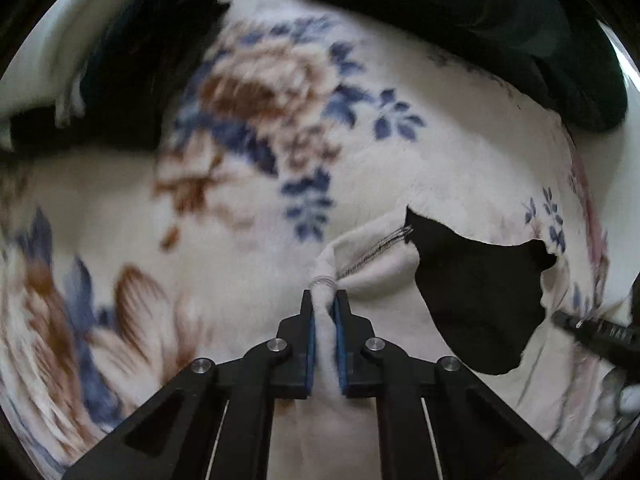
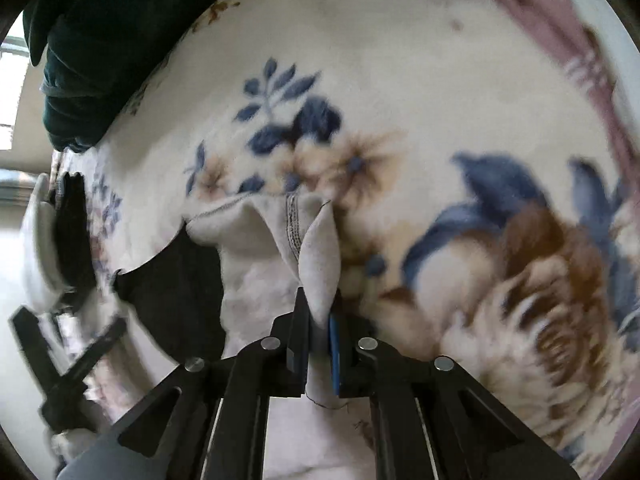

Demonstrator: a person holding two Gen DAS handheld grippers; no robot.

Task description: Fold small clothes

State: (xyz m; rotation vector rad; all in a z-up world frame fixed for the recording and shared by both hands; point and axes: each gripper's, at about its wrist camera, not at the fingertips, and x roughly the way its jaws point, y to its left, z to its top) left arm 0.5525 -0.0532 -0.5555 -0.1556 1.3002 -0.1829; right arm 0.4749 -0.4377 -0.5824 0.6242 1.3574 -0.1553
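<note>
A small white garment (image 1: 372,264) with a black panel (image 1: 480,300) and grey stitched hems hangs over a floral blanket (image 1: 248,208). My left gripper (image 1: 325,300) is shut on a bunched white edge of it. My right gripper (image 2: 319,312) is shut on another white edge of the same garment (image 2: 320,256), whose black part (image 2: 176,292) lies to the left. The right gripper shows at the right edge of the left wrist view (image 1: 592,332); the left one shows at the lower left of the right wrist view (image 2: 60,360).
A dark green cloth pile (image 1: 500,32) lies at the blanket's far side, also in the right wrist view (image 2: 100,60). Another dark garment (image 1: 132,80) lies at the upper left. The blanket (image 2: 440,100) has a pink border (image 2: 560,40).
</note>
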